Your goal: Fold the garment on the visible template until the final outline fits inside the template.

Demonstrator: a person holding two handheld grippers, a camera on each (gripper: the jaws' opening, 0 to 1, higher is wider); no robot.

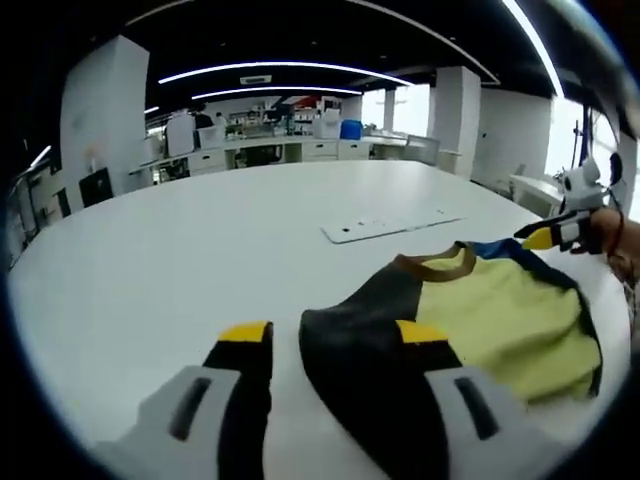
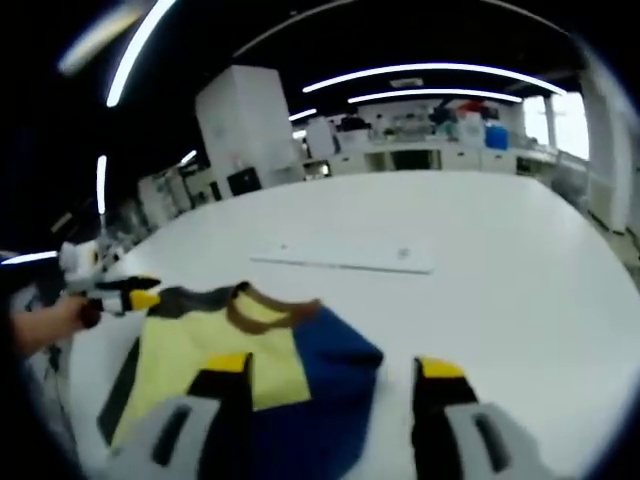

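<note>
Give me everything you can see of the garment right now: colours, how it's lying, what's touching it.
The garment is a soft fabric top lying rumpled on the white table. It has a yellow middle panel, a dark grey or black side panel, a blue side panel and a brown neckband. It looks partly bunched, not spread flat. The left gripper has its jaws apart at the dark edge, and the right gripper has its jaws apart over the blue edge; whether either touches the cloth is unclear.

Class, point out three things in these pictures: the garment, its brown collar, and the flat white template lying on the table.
garment [image 1: 505, 325], left gripper view, on its yellow panel.
brown collar [image 2: 262, 313], right gripper view, on the curved neckband.
white template [image 1: 385, 227], left gripper view, on the middle of the flat strip.
</note>
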